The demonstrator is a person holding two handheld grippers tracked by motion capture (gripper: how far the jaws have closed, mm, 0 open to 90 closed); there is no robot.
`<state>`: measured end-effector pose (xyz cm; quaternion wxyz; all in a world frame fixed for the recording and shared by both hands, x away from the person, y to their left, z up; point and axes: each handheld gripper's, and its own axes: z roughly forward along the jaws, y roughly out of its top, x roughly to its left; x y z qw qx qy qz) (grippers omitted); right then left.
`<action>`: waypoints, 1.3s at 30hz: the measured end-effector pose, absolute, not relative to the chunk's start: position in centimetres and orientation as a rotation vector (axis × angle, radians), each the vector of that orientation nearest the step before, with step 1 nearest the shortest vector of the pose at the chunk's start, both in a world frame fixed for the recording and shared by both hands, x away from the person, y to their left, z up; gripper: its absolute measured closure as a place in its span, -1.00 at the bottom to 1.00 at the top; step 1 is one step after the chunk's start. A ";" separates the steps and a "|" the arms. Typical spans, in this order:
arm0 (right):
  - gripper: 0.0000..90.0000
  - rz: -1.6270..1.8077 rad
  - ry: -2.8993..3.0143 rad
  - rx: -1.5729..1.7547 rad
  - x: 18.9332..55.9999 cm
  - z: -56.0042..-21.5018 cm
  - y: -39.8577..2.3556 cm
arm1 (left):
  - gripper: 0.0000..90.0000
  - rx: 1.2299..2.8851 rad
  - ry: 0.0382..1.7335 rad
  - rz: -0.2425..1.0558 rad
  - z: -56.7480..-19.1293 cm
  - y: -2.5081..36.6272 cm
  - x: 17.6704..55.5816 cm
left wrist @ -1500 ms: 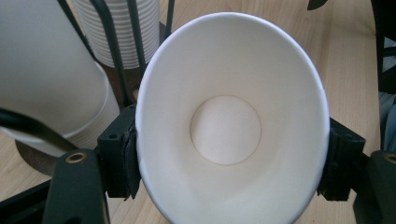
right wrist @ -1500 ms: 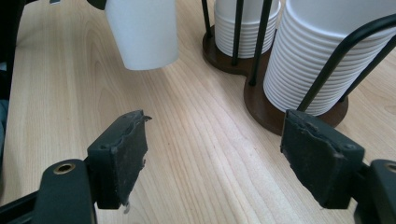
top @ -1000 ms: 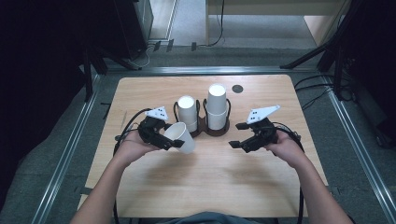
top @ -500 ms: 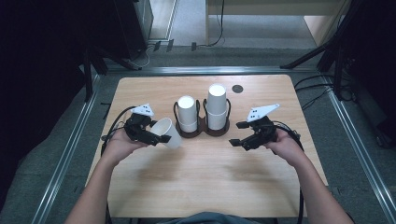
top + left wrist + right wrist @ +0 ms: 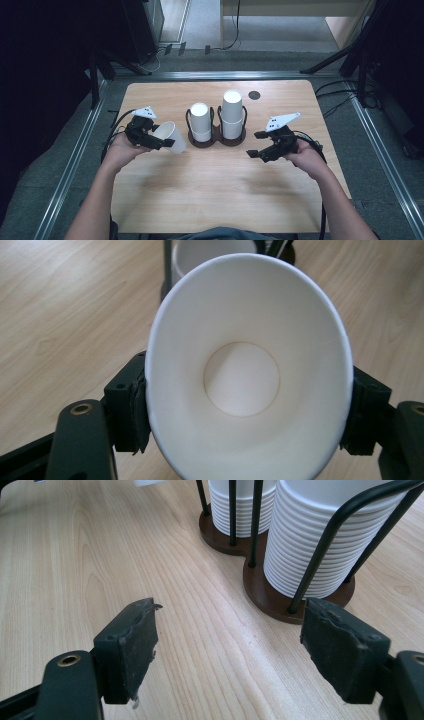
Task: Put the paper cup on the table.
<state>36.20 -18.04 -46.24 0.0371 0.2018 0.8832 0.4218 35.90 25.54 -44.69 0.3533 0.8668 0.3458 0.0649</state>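
My left gripper point(image 5: 162, 142) is shut on a white paper cup point(image 5: 171, 136), held on its side above the table's left part, left of the cup rack. In the left gripper view the cup point(image 5: 248, 375) shows its open mouth toward the camera, squeezed slightly oval between the two black pads point(image 5: 131, 412). Two stacks of upside-down white cups stand in a dark wire rack point(image 5: 216, 141): a shorter stack point(image 5: 200, 120) and a taller one point(image 5: 232, 112). My right gripper point(image 5: 256, 146) hovers open and empty to the right of the rack; its pads point(image 5: 131, 642) stand wide apart over bare wood.
The wooden table point(image 5: 220, 195) has a small round black hole point(image 5: 254, 94) near its far edge. Metal rails run along both sides of the table. Black cables trail from both grippers off the table's sides.
My left gripper has carried the cup leftward, away from the rack, and the cup has tipped further onto its side. The right gripper has stayed put.
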 end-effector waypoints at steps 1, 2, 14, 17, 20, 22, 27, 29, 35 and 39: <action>-0.49 1.293 2.711 0.615 36.2 -46.3 -18.1 | -0.44 2.238 0.900 0.166 -44.7 25.7 36.0; -0.49 1.291 2.711 0.616 36.1 -46.3 -18.1 | -0.44 2.231 0.909 0.162 -44.7 25.9 36.2; -0.49 1.267 2.717 0.621 35.6 -46.6 -18.2 | -0.44 2.208 1.035 0.196 -45.2 27.5 37.8; -0.49 1.269 2.716 0.629 35.6 -46.6 -18.3 | -0.44 2.216 1.075 0.211 -45.4 27.9 38.1; -0.49 1.268 2.714 0.630 35.6 -46.7 -18.4 | -0.45 2.214 1.121 0.235 -45.5 28.4 38.3; -0.49 1.265 2.717 0.633 35.6 -46.7 -18.4 | -0.45 2.216 1.148 0.253 -45.6 28.8 38.4; -0.49 1.255 2.721 0.634 35.6 -46.8 -18.3 | -0.45 2.221 1.195 0.264 -46.0 29.4 38.5; -0.49 1.254 2.724 0.635 35.6 -46.9 -18.4 | -0.45 2.217 1.205 0.269 -46.1 29.7 38.5; -0.49 1.246 2.727 0.640 35.6 -47.0 -18.4 | -0.47 2.239 1.252 0.297 -46.4 30.1 38.6; -0.49 1.242 2.731 0.636 35.6 -47.1 -18.3 | -0.48 2.257 1.295 0.334 -46.5 30.2 38.7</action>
